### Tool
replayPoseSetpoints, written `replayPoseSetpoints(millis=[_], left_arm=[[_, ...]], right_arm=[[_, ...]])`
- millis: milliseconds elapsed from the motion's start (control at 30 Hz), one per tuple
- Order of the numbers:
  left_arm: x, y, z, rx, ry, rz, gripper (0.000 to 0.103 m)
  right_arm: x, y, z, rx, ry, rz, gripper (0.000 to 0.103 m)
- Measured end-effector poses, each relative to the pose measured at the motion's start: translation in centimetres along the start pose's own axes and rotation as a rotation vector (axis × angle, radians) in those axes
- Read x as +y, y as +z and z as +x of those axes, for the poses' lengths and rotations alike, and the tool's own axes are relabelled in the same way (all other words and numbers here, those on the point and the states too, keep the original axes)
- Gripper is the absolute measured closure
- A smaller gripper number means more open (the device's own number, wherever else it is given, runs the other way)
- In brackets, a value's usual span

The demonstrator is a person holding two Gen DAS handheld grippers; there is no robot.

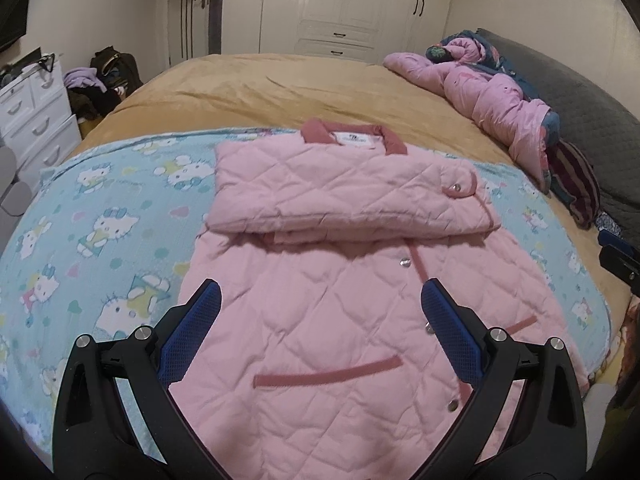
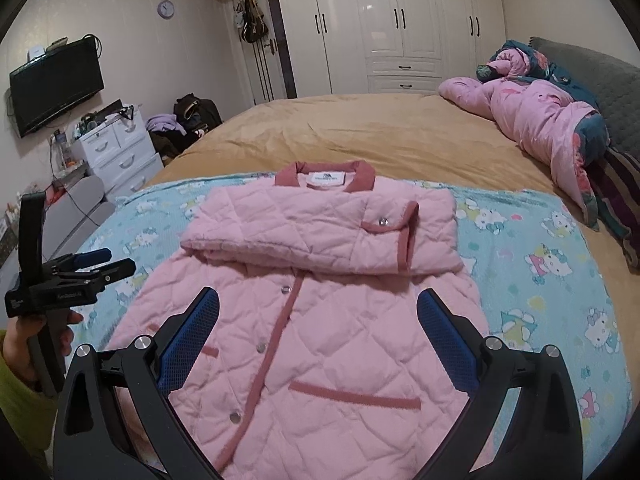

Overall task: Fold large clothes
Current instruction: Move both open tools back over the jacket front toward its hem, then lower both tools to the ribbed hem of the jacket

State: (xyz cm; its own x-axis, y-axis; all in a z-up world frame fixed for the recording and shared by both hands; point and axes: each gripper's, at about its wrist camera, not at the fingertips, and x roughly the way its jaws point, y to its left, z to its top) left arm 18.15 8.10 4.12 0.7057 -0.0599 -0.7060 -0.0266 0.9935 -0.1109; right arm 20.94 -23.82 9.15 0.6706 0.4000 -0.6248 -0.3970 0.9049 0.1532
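pink quilted jacket (image 1: 320, 280), sleeves folded across

The quilted pale pink jacket (image 1: 320, 320) has dark rose trim. The light blue cartoon-cat blanket (image 1: 100, 220) lies on the mustard-yellow bedcover (image 1: 280, 88).

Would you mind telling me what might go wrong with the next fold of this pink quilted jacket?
Two risks, as I judge them. The pink quilted jacket is puffy, and its sleeves lie loosely stacked across the chest, so lifting the hem may make that stack slide or spring open. Both open tongs, left and right, hover over the jacket's middle; closing there could also pinch the light blue cartoon-print blanket beneath, dragging it along.
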Motion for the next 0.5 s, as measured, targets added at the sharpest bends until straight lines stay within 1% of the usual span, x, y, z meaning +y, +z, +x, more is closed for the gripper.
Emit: replayPoseSetpoints(millis=[367, 500], left_arm=[[1.9, -3.1, 0.2, 0.033, 0.038, -0.017, 0.009], [2.9, -4.7, 0.5, 0.063, 0.047, -0.027, 0.009]], right_arm=[[-1.8, -4.1, 0.5, 0.067, -0.014, 0.024, 0.004], [-2.4, -5.6, 0.7, 0.087, -0.036, 0.020, 0.004]])
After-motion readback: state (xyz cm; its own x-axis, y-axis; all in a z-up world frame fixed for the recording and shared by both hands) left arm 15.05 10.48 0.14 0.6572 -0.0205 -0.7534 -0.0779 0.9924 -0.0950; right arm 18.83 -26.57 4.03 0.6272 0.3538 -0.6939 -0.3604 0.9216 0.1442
